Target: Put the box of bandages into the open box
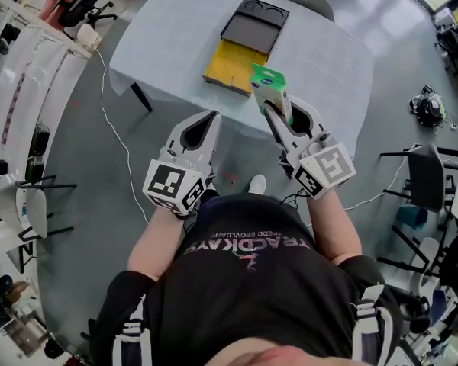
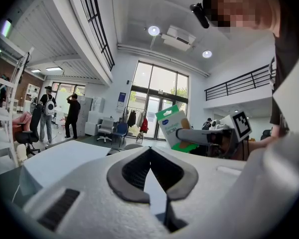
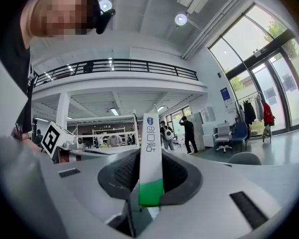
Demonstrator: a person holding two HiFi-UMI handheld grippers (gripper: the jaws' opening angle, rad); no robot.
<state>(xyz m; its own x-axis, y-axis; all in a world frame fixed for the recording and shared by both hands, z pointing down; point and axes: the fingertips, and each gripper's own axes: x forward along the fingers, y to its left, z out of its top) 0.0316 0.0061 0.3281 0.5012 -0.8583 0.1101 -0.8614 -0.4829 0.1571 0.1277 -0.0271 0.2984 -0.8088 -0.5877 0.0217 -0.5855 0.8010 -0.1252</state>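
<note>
The box of bandages (image 1: 271,86), white and green with a blue logo, is pinched upright in my right gripper (image 1: 279,111) and hangs over the near edge of the table (image 1: 160,44). In the right gripper view its narrow edge (image 3: 152,153) stands between the pads. The left gripper view shows it (image 2: 172,126) held out to the right. The open box (image 1: 230,69), yellow inside with a black lid (image 1: 253,25) folded back, lies on the table just beyond and left of it. My left gripper (image 1: 208,118) hovers before the table's edge, jaws together and empty (image 2: 150,151).
A grey chair (image 1: 309,2) stands behind the table. Black chairs (image 1: 426,175) stand on the floor to the right, and white shelving (image 1: 15,90) lines the left. A white cable (image 1: 111,124) runs across the floor. People stand far off in the hall (image 2: 72,114).
</note>
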